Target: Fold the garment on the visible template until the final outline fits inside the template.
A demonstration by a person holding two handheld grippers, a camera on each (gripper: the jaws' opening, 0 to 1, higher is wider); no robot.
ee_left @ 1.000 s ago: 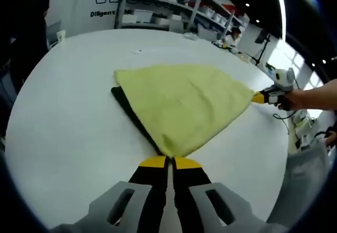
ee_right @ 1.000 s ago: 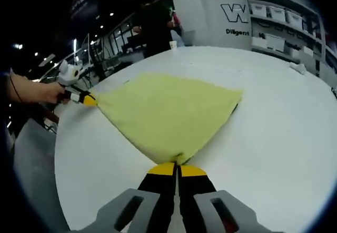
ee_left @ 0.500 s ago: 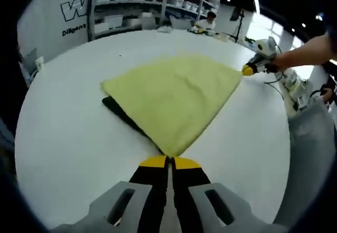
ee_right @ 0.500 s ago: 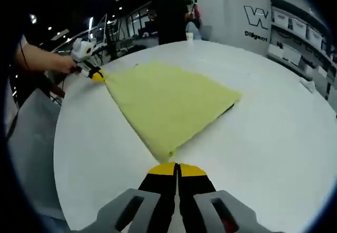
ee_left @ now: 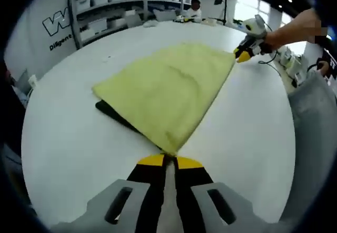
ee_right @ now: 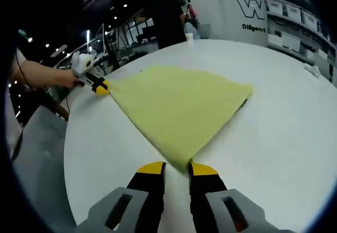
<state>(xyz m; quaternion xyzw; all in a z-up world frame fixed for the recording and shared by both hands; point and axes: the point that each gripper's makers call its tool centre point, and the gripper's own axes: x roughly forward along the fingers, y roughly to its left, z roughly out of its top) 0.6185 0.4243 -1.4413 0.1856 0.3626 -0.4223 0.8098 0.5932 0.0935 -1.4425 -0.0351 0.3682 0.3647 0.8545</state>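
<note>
Left gripper view: one left hand-held gripper (ee_left: 168, 160) rises from the bottom edge, its yellow-tipped jaws pressed together at the near corner of the cloth; whether cloth is pinched between them cannot be told.
Right gripper view: one right hand-held gripper (ee_right: 177, 167) rises from the bottom edge, its yellow-tipped jaws standing apart, one on each side of the cloth's near corner and not closed on it.
Garment: one yellow-green folded cloth garment (ee_left: 166, 88), lying flat at the middle of the tabletop in a roughly triangular outline; also seen in the right gripper view (ee_right: 181, 107).
Template: one flat black sheet (ee_left: 113, 114) under the garment, a dark strip of it showing past the garment's edge on the left of the left gripper view; a thin dark sliver (ee_right: 243, 103) shows at the garment's far right corner in the right gripper view.
Tabletop: one round white tabletop (ee_left: 68, 138) carrying the garment and the template.
Cross view, left gripper view: the right hand-held gripper (ee_left: 243, 56) enters from the upper right, held by a person's hand (ee_left: 287, 30), its yellow tip at the garment's far corner.
Cross view, right gripper view: the left hand-held gripper (ee_right: 101, 88) enters from the left, held by a hand (ee_right: 45, 78), its yellow tip touching the garment's far left corner.
Background: shelving with white storage bins (ee_left: 113, 1) against the wall.
</note>
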